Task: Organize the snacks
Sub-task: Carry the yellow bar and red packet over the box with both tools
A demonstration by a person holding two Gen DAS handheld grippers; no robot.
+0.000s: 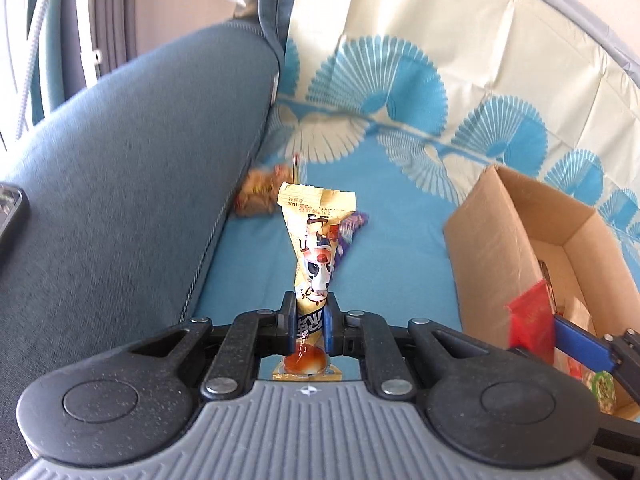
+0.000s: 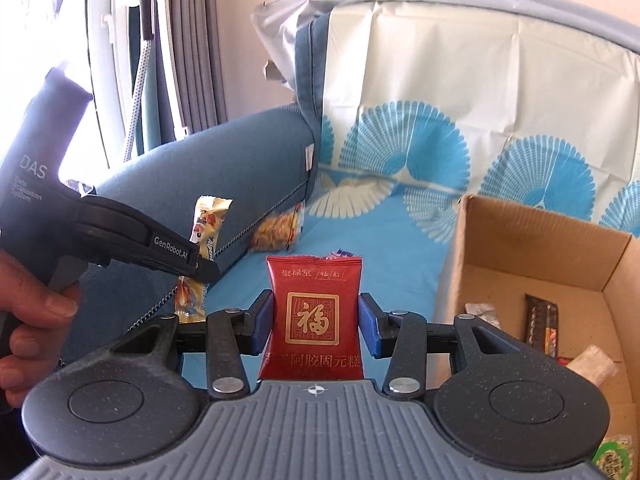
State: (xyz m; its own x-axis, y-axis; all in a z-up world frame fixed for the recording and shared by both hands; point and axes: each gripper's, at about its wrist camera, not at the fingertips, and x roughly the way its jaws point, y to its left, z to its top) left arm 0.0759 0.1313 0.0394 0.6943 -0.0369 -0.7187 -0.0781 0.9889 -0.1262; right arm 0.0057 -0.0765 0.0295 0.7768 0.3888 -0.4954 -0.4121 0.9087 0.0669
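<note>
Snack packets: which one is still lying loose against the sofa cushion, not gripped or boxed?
The brown crinkly packet, on the blue cover at the cushion's foot; the yellow cow packet and red packet are both gripped.

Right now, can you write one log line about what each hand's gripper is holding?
left gripper: shut on yellow cow-print snack stick | right gripper: shut on red foil snack packet | open cardboard box: partly filled

Home: sofa, curtains

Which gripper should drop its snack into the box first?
Right, probably. The right gripper holds the red packet right beside the cardboard box; the left gripper, holding the yellow packet, sits farther over by the sofa arm.
</note>
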